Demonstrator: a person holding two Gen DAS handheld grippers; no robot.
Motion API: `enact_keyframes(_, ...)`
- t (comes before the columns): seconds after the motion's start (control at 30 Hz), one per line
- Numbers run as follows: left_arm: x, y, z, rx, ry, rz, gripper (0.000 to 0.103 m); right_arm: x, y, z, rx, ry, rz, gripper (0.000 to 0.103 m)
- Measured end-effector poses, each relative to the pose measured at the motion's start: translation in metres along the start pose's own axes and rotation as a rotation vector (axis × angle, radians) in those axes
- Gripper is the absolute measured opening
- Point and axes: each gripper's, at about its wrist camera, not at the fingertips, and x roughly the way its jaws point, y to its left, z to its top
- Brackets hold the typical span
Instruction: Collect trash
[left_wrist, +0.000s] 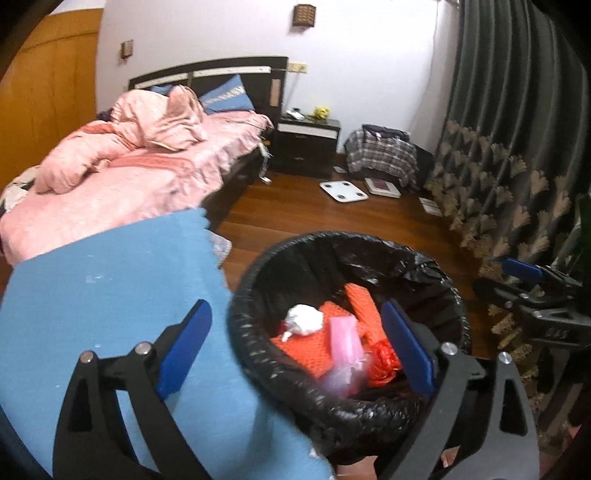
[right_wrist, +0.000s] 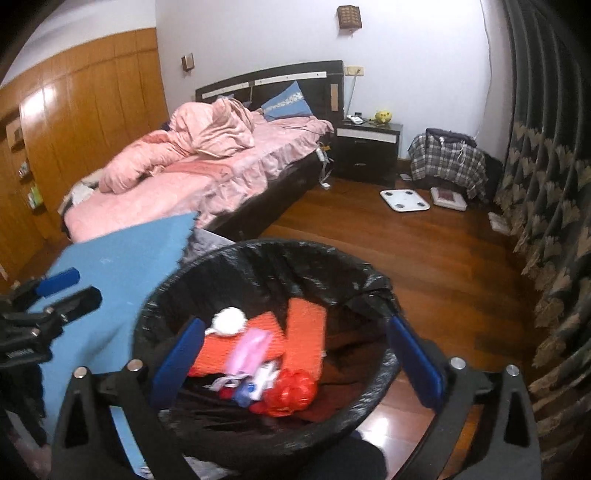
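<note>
Blue-padded tongs fill the foreground in both wrist views, and both pairs stand wide apart with nothing clamped between them. Left tongs (left_wrist: 295, 347) hang over the near-left rim of the bin, one finger over the blue mat (left_wrist: 110, 295), the other over the bin's mouth. Right tongs (right_wrist: 295, 358) straddle the bin squarely, a finger on either side of the opening.

Below them sits the trash bin (right_wrist: 155, 306), lined with a black bag, on the wooden floor (right_wrist: 424, 258) just beside the blue mat. Inside lies the collected trash: a white crumpled tissue (right_wrist: 229, 319), a pink wrapper (right_wrist: 251, 349) looking blurred, orange foam netting (right_wrist: 303, 332) and a red plastic bag (right_wrist: 291, 391), all loose in the bin, none touched by either pair of tongs.

Further out, a bed (right_wrist: 207, 173) with pink bedding runs along the left, a dark nightstand (right_wrist: 365, 151) at its head. A white scale (right_wrist: 404, 199) lies flat on the floor near a plaid bag (right_wrist: 447, 162), and a dark patterned curtain (right_wrist: 546, 184) hangs down the right side.
</note>
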Motion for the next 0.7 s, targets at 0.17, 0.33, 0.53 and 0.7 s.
enact_keyframes(0.17,-0.036,-0.010,0.007,0.019,-0.038,0.046,0.094,-0.030,0.018,0.009,-0.014,-0.021,0.042,0.097)
enact_keyframes(0.33,-0.065,-0.021,0.014,0.016,-0.066,0.039,0.094,-0.058,0.035,0.016,-0.022,-0.038,0.061,0.097)
enact_keyframes(0.53,-0.088,-0.030,0.019,0.029,-0.104,0.075,0.095,-0.079,0.044,0.024,-0.017,-0.062,0.073,0.097)
enact_keyframes(0.7,-0.100,-0.033,0.020,0.016,-0.124,0.067,0.095,-0.088,0.053,0.026,-0.046,-0.082,0.071,0.097)
